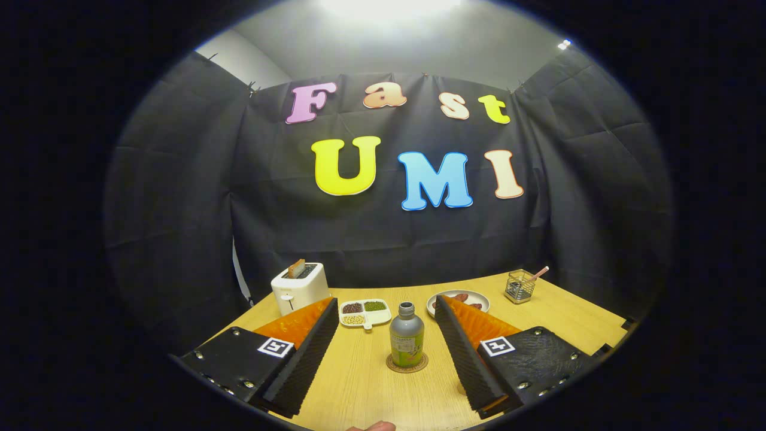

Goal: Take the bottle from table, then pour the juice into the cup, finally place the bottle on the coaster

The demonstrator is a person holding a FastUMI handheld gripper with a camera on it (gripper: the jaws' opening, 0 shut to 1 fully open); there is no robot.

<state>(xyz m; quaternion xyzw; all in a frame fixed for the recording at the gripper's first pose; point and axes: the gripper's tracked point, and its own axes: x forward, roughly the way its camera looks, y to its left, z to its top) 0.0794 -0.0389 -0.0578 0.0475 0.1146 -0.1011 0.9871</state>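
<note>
— Pale wood, that table (556,311), and the bottle (407,335) stands upright on it, right on a round coaster (407,364).

— Where is the gripper (386,308) in all this?

— Its 2 fingers are spread wide, released, gripping nothing. The bottle sits between them, about level with the tips, touching neither finger. There is bare wood on both sides of it.

— What does the bottle look like?

— Grey metal-looking upper body and cap, with a green and yellow label around the lower part. The cap is on.

— Any cup?

— I cannot pick one out from here. Beyond the fingers I see a white tray (365,313) with 3 compartments: dark beans, green ones and pale ones. It lies just behind and to the left of the bottle.

— And further back?

— A white toaster (299,287) with 1 slice of bread (296,268) sticking up, near the table's far left corner. To the right, a white plate (476,297) with something reddish on it, partly hidden by the right finger. Further right, a small wire basket (519,286) with a stick leaning out of it. Black cloth hangs behind everything.

— Anything close by?

— A fingertip (374,426) of the person shows at the near edge of the table.
</note>
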